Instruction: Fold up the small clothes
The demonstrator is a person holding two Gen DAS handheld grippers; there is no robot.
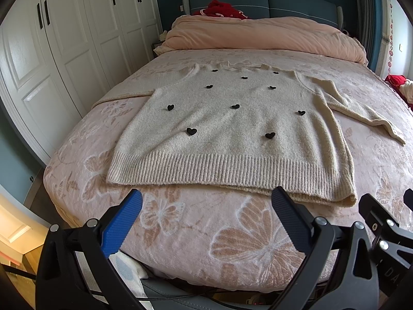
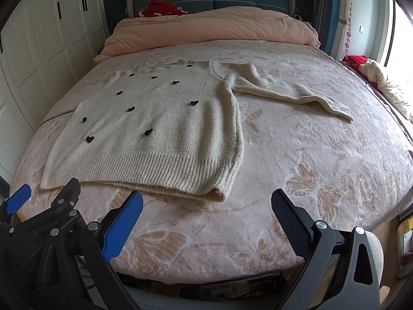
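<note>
A cream knit sweater [image 1: 227,134] with small black hearts lies flat, front up, on the bed, its ribbed hem toward me and its right sleeve [image 1: 361,111] spread out to the side. It also shows in the right wrist view [image 2: 160,129], left of centre. My left gripper [image 1: 206,201] is open and empty, hovering just short of the hem. My right gripper [image 2: 206,204] is open and empty, near the hem's right corner. The left gripper's body [image 2: 46,222] shows at the lower left of the right wrist view.
The bed has a pink blanket with a butterfly pattern [image 1: 232,237]. A rolled peach duvet [image 1: 258,33] lies at the headboard with red cloth [image 1: 222,9] behind it. White wardrobe doors [image 1: 64,51] stand on the left. Bundled cloth [image 2: 382,82] lies by the window at right.
</note>
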